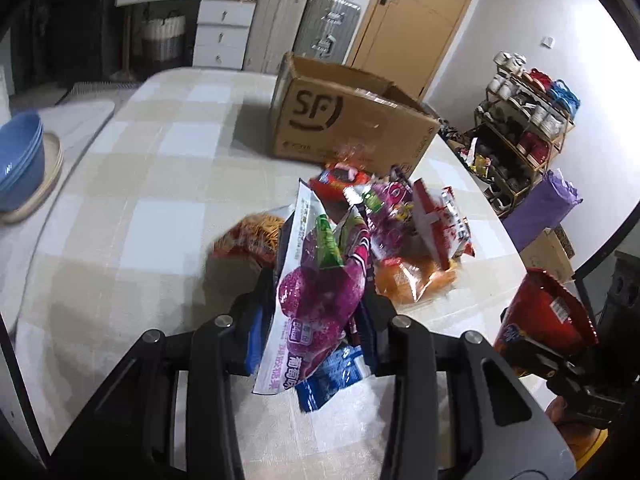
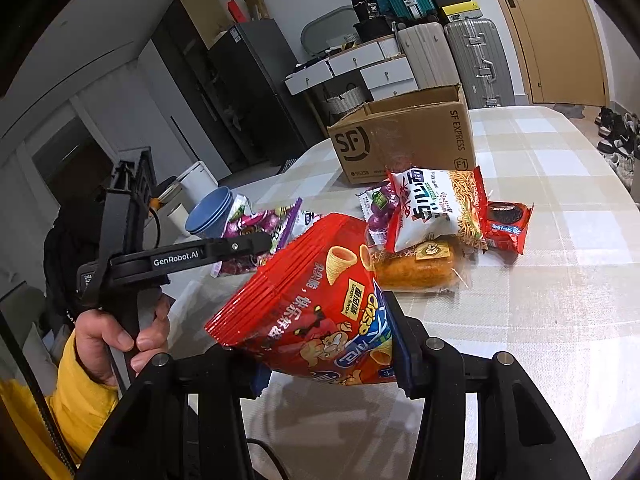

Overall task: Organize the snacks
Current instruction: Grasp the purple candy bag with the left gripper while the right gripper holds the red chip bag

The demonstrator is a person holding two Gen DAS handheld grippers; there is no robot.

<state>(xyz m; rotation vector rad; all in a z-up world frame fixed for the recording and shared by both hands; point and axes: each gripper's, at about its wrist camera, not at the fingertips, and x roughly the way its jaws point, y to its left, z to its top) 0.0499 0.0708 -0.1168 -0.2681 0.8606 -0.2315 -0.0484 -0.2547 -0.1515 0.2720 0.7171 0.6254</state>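
Note:
My left gripper [image 1: 316, 312] is shut on a purple grape candy bag [image 1: 316, 292] and holds it above the checked table [image 1: 140, 220]. My right gripper [image 2: 324, 352] is shut on a red corn-cone chip bag [image 2: 312, 296], lifted off the table; the bag also shows in the left wrist view [image 1: 548, 320]. A pile of snacks lies ahead: a white and orange noodle snack bag [image 2: 436, 208], a red cookie pack [image 2: 506, 226], a wrapped bread [image 2: 416, 272]. An open SF cardboard box [image 1: 352, 120] stands behind the pile.
Stacked blue bowls [image 1: 18, 160] sit at the table's left side. A shoe rack [image 1: 520, 136] and a purple bag [image 1: 540, 208] stand right of the table. Suitcases [image 2: 476, 56] and white drawers [image 1: 224, 36] line the far wall.

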